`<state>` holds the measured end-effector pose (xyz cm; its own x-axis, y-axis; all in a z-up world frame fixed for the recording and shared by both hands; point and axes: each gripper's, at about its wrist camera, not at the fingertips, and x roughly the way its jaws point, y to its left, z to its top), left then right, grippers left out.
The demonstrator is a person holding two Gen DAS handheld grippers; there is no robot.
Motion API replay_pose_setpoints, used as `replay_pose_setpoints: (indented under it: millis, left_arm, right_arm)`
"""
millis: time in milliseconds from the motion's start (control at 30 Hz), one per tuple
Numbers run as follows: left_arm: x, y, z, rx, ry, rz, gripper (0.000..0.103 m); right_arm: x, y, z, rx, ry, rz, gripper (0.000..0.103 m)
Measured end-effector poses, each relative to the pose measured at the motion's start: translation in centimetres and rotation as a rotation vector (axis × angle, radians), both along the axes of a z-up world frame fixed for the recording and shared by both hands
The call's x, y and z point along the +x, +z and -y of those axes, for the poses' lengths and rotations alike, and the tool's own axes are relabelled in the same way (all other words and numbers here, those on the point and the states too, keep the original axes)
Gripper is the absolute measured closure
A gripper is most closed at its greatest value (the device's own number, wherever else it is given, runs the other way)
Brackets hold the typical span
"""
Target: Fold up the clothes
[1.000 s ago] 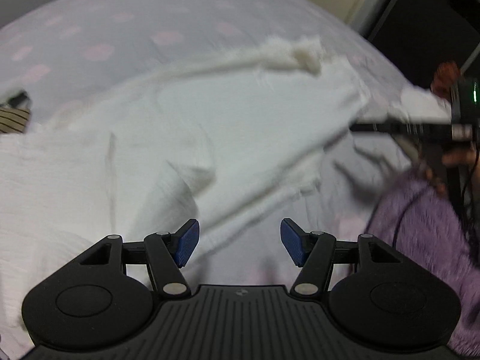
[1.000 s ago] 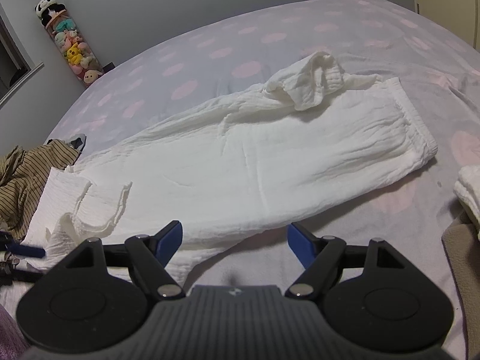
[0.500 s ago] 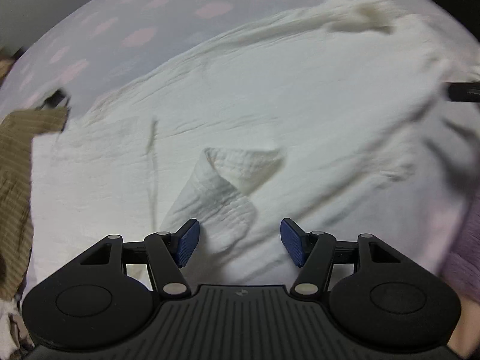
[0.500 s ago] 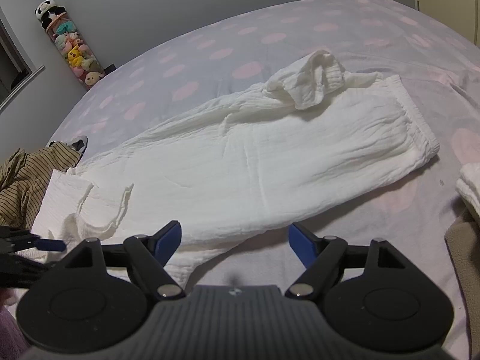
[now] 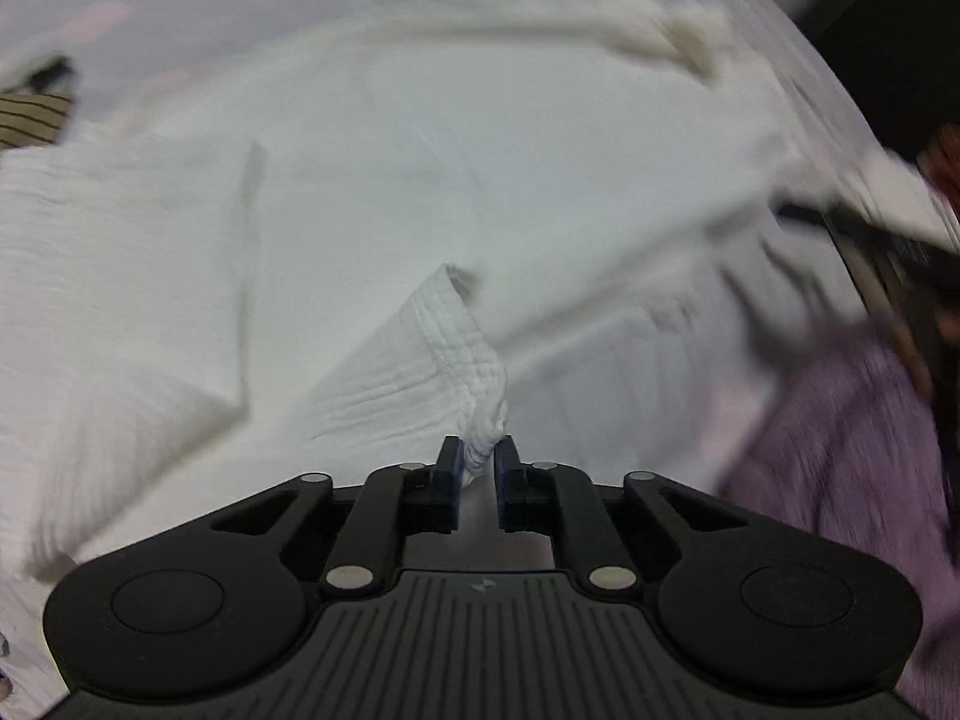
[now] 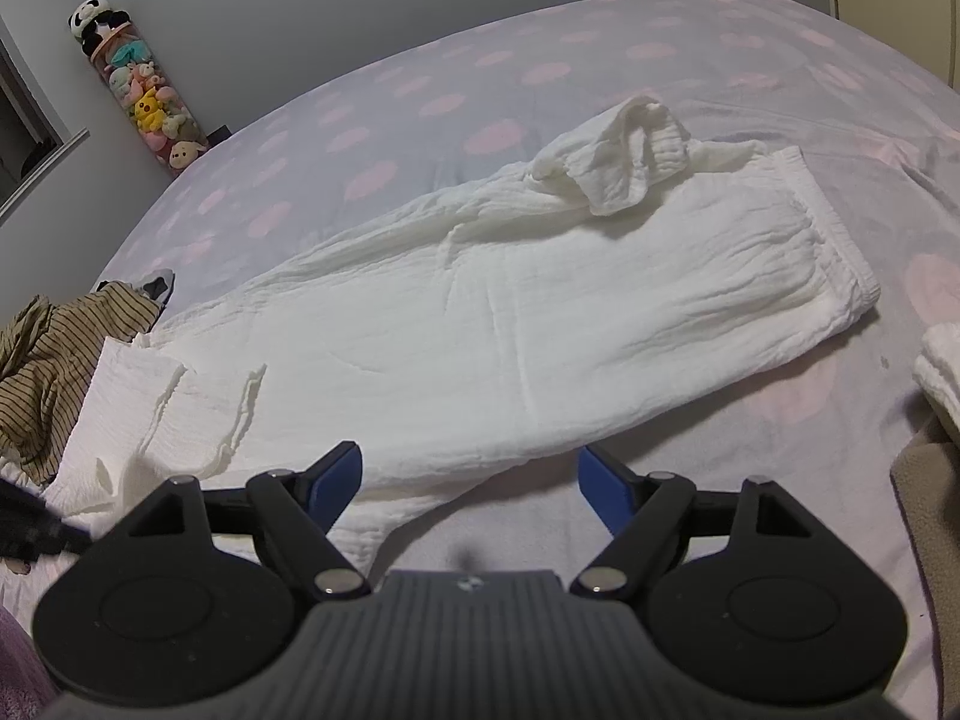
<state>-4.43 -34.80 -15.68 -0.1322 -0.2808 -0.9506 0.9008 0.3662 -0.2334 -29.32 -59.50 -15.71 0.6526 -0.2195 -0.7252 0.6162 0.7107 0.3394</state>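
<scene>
White trousers point(image 6: 516, 312) lie stretched across the bed point(image 6: 420, 90), whose pale cover carries pink spots. We see them run from a gathered waistband at the right to the leg ends at the left, with one leg end flipped back into a loose crumpled fold point(image 6: 624, 162) on top near the waistband side. At the left end the cloth is creased into small ridges, and just beside it sits a brown striped garment point(image 6: 54, 372).

Our left gripper point(image 5: 478, 461) points steeply down at the trousers. Its jaws have just been closing, and they now pinch a raised tuck of the white cloth between the blue pads; the fabric rises from the grip in a ribbed ridge point(image 5: 438, 354). The view from this gripper is blurred toward the edges, where we make out a fuzzy purple sleeve point(image 5: 840, 438) at the right.

Our right gripper point(image 6: 470, 480) hangs over the near edge of the trousers with its jaws spread wide and nothing between them.

Against the far wall stands a tall clear tube of soft toys point(image 6: 144, 96), with a panda on top. A folded white cloth point(image 6: 939, 366) lies at the right edge of the bed.
</scene>
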Motion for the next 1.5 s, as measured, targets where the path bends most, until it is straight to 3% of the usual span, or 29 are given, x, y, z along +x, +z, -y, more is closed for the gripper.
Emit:
replay_pose_setpoints:
  millis: [100, 167, 233, 300, 467, 567, 733, 833, 900, 967, 1200, 1367, 1500]
  left_arm:
    - [-0.5, 0.7, -0.7, 0.014, -0.042, 0.043, 0.066]
    - [0.0, 1.4, -1.0, -0.005, -0.037, 0.067, 0.061]
    - [1.2, 2.3, -0.9, -0.049, 0.008, 0.076, 0.061]
    - [2.3, 2.5, -0.6, -0.057, 0.057, 0.135, 0.059]
    - [3.8, 0.7, 1.8, 0.002, 0.096, 0.412, 0.06]
    - [4.8, -1.0, 2.9, 0.028, 0.114, 0.445, 0.06]
    - [5.7, -3.7, 2.6, 0.099, 0.141, 0.431, 0.06]
    - [6.1, -4.1, 2.0, 0.08, 0.175, 0.401, 0.063]
    - [6.3, -3.7, 1.6, 0.06, 0.188, 0.389, 0.084]
    - [6.8, -2.8, 1.2, 0.034, 0.204, 0.371, 0.098]
    - [8.9, 3.1, -1.3, -0.128, 0.3, 0.254, 0.1]
    - [8.0, 7.2, -1.8, -0.236, 0.283, 0.196, 0.1]
    - [6.4, 7.6, -0.4, -0.272, 0.241, 0.165, 0.1]
  right_arm:
    - [0.0, 0.0, -0.1, -0.001, -0.001, 0.0, 0.022]
    - [0.0, 0.0, -0.1, -0.003, -0.001, -0.002, 0.022]
    - [0.1, 0.0, -0.1, -0.004, 0.001, -0.005, 0.022]
    - [0.1, 0.0, -0.1, -0.005, 0.003, -0.009, 0.022]
    - [0.2, 0.0, -0.1, -0.002, 0.004, -0.01, 0.022]
    - [0.2, -0.1, -0.1, 0.001, 0.002, -0.011, 0.022]
    - [0.4, -0.3, 0.0, 0.009, 0.004, -0.019, 0.022]
    - [0.5, -0.5, 0.1, 0.013, 0.005, -0.023, 0.022]
    - [0.6, -0.6, 0.2, 0.015, 0.006, -0.026, 0.022]
    - [0.7, -0.6, 0.2, 0.014, 0.009, -0.032, 0.022]
    - [0.4, -0.5, 0.1, 0.01, 0.006, -0.023, 0.022]
    - [0.5, -0.4, 0.1, 0.005, 0.007, -0.021, 0.022]
    - [0.3, -0.3, 0.1, 0.004, 0.006, -0.013, 0.022]
